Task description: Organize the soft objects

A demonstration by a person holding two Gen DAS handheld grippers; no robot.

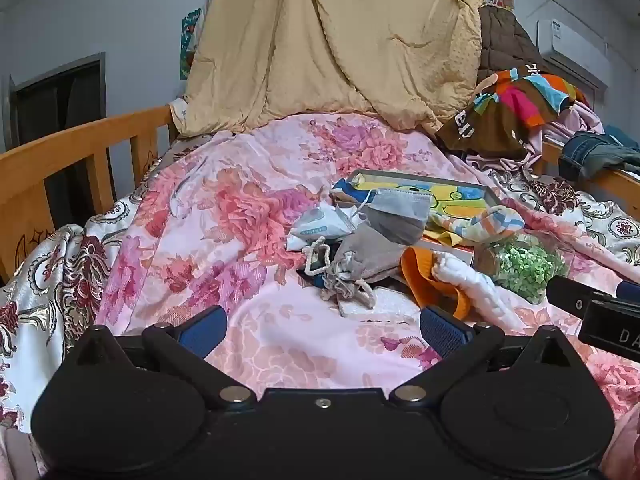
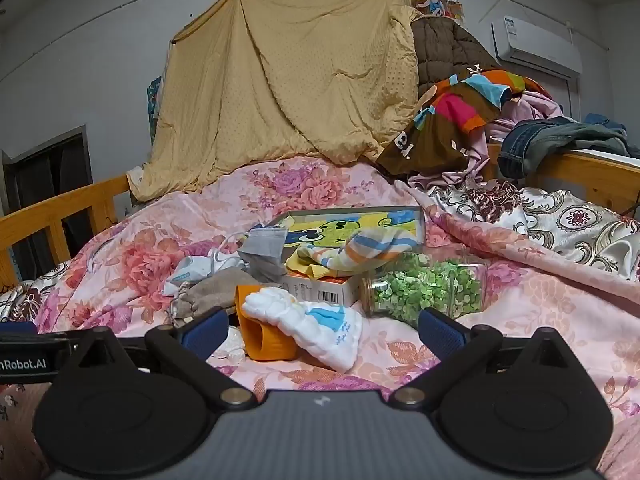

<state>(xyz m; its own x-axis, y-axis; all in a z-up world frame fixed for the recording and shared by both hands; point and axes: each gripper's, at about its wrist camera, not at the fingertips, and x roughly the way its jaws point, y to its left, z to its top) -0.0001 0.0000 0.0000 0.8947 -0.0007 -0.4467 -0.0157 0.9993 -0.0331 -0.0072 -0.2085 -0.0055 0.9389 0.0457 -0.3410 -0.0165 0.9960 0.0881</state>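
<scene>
Both grippers hover low over a bed spread with a pink floral quilt [image 1: 248,216], each with its blue-padded fingers spread wide and nothing between them. The left gripper [image 1: 323,326] points at a small heap of soft things lying on the quilt just ahead of it: a grey drawstring pouch [image 1: 366,258] with its cord trailing to the left, a grey face mask [image 1: 396,212] resting above it, and a white tissue packet [image 1: 320,228] beside them. To the right of the pouch an orange cuff-shaped piece [image 1: 428,280] lies touching a white quilted cloth [image 1: 472,284]. The right gripper [image 2: 323,326] faces the same cloth [image 2: 312,320], which in its view shows a blue print and drapes over the orange piece [image 2: 256,332]. Behind these sits a small white box [image 2: 324,288] with a barcode, and a striped sock [image 2: 372,248] lies over a yellow cloth on top of it. A clear jar of green bits [image 2: 428,288] lies on its side just right of the box. Further back a flat tray [image 2: 420,216] holds a cartoon-frog towel [image 2: 336,230].
</scene>
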